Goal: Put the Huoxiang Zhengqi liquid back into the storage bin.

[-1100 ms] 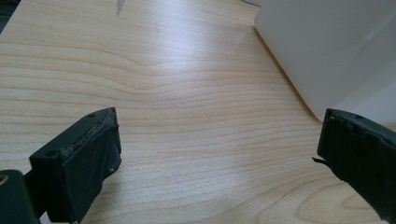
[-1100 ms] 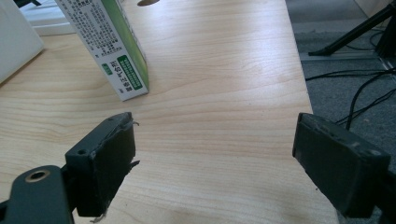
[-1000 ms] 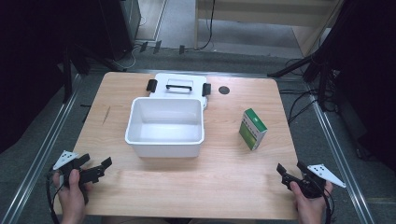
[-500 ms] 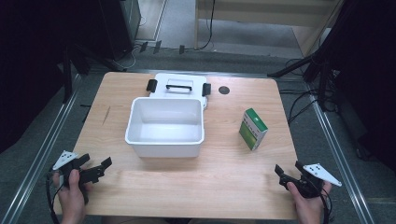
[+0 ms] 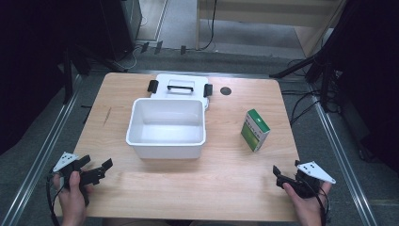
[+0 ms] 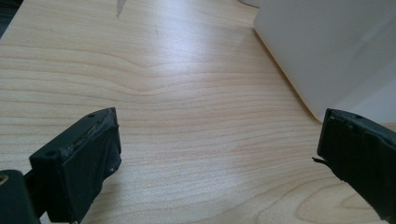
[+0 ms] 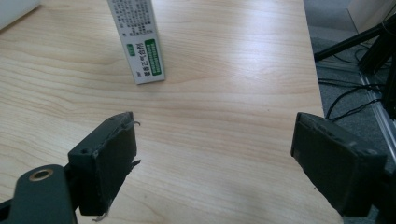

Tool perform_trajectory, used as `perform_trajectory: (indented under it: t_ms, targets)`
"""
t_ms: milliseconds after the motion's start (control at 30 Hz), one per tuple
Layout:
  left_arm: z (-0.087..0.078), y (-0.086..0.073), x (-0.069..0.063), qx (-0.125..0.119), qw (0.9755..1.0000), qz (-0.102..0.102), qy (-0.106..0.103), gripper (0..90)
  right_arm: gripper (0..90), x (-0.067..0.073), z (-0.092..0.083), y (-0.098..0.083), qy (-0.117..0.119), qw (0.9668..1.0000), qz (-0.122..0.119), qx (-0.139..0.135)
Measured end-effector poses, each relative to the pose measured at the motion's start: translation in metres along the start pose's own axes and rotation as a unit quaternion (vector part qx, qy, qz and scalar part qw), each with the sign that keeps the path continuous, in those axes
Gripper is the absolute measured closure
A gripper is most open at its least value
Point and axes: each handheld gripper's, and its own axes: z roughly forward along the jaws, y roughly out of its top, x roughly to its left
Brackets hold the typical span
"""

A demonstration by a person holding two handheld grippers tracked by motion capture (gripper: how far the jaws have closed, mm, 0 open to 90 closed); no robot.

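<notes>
My right gripper (image 5: 283,176) has crept slightly inward, jaws wide, empty; green-and-white carton (image 5: 255,130) stands at its 11 o'clock, well apart. Left gripper (image 5: 100,170) unmoved, wide, empty, white bin (image 5: 166,128) at 1 o'clock. Reach likely starting.

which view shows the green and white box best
The high view: the green and white box stands whole and clear of everything on the table, right of the white bin. The right gripper view shows just its lower part with printed text, beyond the open right claw.
</notes>
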Motion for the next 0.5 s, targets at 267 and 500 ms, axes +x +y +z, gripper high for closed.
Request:
perform_trajectory:
  t_ms: [267, 500]
  targets:
    - [0.0, 0.0, 0.0, -0.001, 1.0, 0.0, 0.0, 0.6, 14.6, 0.016, 0.009, 0.016, 0.0, 0.9989, -0.032, 0.035]
    - [0.0, 0.0, 0.0, -0.001, 1.0, 0.0, 0.002, 0.6, 14.5, 0.023, 0.015, 0.028, 0.009, 0.9957, -0.053, 0.076]
